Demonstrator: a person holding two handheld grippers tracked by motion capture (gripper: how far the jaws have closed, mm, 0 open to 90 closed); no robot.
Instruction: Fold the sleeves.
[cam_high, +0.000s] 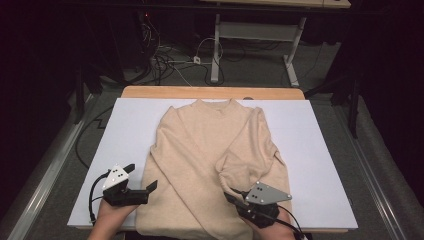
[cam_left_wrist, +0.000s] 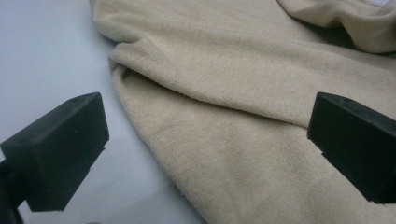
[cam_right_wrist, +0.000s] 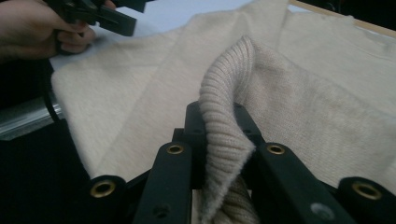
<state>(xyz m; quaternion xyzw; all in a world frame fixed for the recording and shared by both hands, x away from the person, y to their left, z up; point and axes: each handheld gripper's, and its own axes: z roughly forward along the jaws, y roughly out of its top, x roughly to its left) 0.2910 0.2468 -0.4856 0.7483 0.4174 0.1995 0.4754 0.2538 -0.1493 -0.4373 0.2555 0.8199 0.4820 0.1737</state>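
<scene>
On the table, a white sheet covered nearly the whole top, with a strip of bare wood showing along the far edge. No brand, label or writing could be read anywhere.

In the middle of the sheet lay a cream sweater, spread flat. Its long axis ran from the near edge to the far edge, with the collar pointing away from the person and the hem at the near edge, slightly overhanging it. The sleeve on the person's right was folded inward and down across the body, so that it slanted from the far right shoulder toward the near middle. The other sleeve lay folded across the body as well, forming a diagonal fold seen in the left gripper view.

The left gripper sat at the near left, at the sweater's left edge. Its jaws were spread wide, one over the sheet and one over the knit, gripping nothing.

The right gripper sat at the near right, over the lower body of the sweater. Its jaws were pressed together on the ribbed cuff of the folded sleeve, which stood up between them in a pinched fold.

In the right gripper view, the person's left hand showed at the upper left, wrapped around the other gripper.
</scene>
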